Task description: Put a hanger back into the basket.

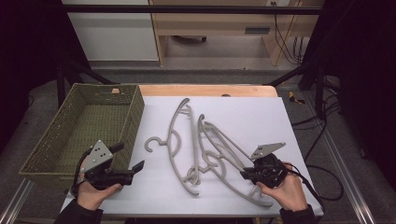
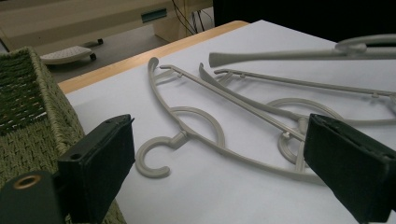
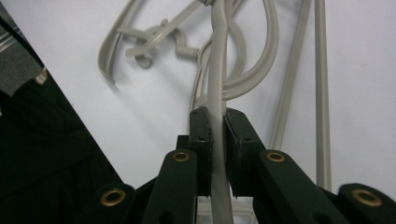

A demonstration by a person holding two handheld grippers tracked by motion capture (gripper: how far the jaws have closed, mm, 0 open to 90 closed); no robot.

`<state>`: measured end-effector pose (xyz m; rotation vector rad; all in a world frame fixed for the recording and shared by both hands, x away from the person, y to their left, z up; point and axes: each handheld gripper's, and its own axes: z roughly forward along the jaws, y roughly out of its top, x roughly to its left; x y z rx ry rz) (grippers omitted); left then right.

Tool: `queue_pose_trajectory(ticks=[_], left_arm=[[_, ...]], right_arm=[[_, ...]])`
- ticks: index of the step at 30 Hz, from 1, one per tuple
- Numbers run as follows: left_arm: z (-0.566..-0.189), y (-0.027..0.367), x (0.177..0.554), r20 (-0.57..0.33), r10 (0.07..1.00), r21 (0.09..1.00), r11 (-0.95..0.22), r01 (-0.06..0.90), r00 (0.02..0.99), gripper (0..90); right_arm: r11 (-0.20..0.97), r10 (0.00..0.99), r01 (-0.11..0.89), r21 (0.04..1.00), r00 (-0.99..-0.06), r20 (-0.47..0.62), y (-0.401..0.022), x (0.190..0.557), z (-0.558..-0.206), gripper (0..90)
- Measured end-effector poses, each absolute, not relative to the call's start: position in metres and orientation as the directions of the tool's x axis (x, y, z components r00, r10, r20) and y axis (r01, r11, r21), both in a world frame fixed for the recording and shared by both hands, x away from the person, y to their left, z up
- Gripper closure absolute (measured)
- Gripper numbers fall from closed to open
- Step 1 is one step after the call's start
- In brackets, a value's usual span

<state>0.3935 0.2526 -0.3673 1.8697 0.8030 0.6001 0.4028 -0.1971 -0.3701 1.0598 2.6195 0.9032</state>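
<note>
Several grey plastic hangers lie tangled on the white sheet [image 1: 261, 121]. The leftmost hanger [image 1: 172, 140] lies flat, its hook [image 2: 152, 161] pointing at the basket. My right gripper [image 1: 244, 174] is shut on the curved arm of the rightmost hanger [image 1: 236, 186]. In the right gripper view that arm [image 3: 217, 79] runs straight up between the pads [image 3: 201, 135] of the right gripper [image 3: 217, 122]. My left gripper [image 1: 128, 157] hovers beside the basket's near corner, open. Its jaws stand wide apart in the left gripper view, left gripper [image 2: 219, 133], with nothing between them.
A green woven basket [image 1: 46, 149] stands at the table's left, its wall [image 2: 32, 121] close to my left jaw. A wooden table edge [image 1: 205, 89] runs along the back. Bare sheet lies at the far right and along the front.
</note>
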Motion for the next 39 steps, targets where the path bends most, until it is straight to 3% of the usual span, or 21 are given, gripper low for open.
queue_pose_trajectory(ticks=[11, 22, 29, 39], left_arm=[[-0.365, 0.238, 0.394, 0.133, 0.707, 0.890, -0.394, 0.230, 0.695, 8.5], [-0.358, 0.200, 0.399, 0.324, 0.513, 0.758, -0.643, 0.105, 0.795, 10.5], [-0.363, 0.176, 0.403, 0.402, 0.368, 0.672, -0.741, 0.003, 0.838, 17.5], [-0.379, 0.159, 0.403, 0.473, 0.238, 0.601, -0.791, -0.113, 0.848, 38.0]], right_arm=[[0.591, 0.589, 0.481, 0.647, -0.806, 0.061, -0.184, 0.409, -0.345, 82.0], [0.671, 0.388, 0.373, 0.641, -0.913, 0.125, -0.157, 0.409, -0.348, 82.0], [0.686, 0.321, 0.339, 0.644, -0.935, 0.150, -0.149, 0.408, -0.350, 82.0], [0.714, 0.245, 0.302, 0.631, -0.953, 0.179, -0.145, 0.405, -0.352, 82.0]])
